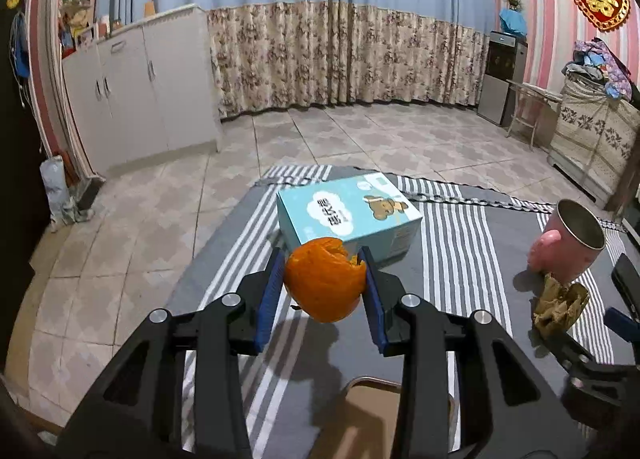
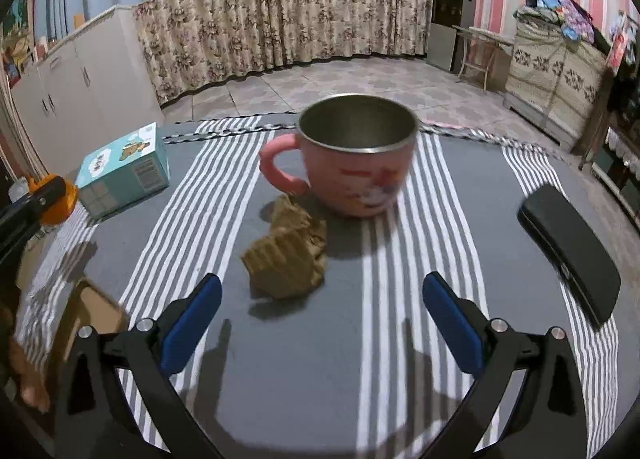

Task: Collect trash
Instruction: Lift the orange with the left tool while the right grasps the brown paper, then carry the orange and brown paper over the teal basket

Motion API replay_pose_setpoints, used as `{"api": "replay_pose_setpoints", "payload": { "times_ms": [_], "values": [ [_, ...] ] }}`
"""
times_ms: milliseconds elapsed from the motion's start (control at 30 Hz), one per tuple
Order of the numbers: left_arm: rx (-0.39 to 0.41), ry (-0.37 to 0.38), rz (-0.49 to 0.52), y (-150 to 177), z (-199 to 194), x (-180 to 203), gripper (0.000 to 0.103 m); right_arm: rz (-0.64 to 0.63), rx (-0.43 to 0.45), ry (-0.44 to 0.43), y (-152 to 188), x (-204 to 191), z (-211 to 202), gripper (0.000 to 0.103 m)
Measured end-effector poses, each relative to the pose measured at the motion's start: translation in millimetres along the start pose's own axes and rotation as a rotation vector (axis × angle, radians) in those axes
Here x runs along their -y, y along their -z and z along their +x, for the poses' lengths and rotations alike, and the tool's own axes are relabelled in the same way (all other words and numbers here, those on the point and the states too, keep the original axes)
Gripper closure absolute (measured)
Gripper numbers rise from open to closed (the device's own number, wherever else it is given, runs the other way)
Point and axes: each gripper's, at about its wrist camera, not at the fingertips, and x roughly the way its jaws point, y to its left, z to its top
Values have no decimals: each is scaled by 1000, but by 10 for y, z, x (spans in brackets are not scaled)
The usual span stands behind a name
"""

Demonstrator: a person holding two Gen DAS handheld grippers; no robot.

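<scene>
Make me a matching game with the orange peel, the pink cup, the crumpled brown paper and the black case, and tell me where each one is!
Things:
1. orange peel
2. pink cup
3. crumpled brown paper
4. black case

Places:
A. lying just in front of the cup
B. near the right edge of the striped cloth
C. between the left gripper's blue pads
D. standing upright on the cloth, handle to the left

Pairs: 1-C, 2-D, 3-A, 4-B
</scene>
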Motion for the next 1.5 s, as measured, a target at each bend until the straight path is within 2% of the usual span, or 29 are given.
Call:
{"api": "replay_pose_setpoints", "payload": {
  "times_ms": [33, 67, 167, 267, 400, 567, 767, 967, 1167, 1333, 1500],
  "values": [
    [-2, -4, 0, 9, 5, -3, 67, -9, -10, 3, -19, -31, 53, 6],
    [-3, -3, -5, 8, 2, -14, 67, -17, -19, 3, -23, -38, 76, 12],
    [-5, 12, -33, 17, -6, -56, 67, -45, -70, -16, -18, -69, 193, 48],
    [-24, 19, -56, 28, 44, -82, 67, -50, -40, -32, -25, -24, 102, 62],
    [-32, 22, -59, 54, 64, -71, 67, -79, 35, -30, 17, 82, -200, 62],
    [-30, 30, -35, 66, 70, 9, 67, -48, 96, -25, 161, 469, -629, 63],
    [-14, 66, -3, 98, -7, 124, 67, 45, 132, 23, 387, 1269, -1103, 63],
    [22, 85, 73, 114, -217, 353, 67, 188, 185, 107, 723, 2274, -1707, 62],
    [45, 201, 103, 59, -706, 699, 67, 380, 253, 235, 1195, 3359, -2278, 62],
    [85, 293, 169, 91, -1183, 1236, 67, 456, 302, 336, 1443, 3850, -2537, 62],
    [120, 394, 224, 245, -1584, 1897, 67, 458, 289, 415, 1611, 4189, -2578, 62]
  ]
}}
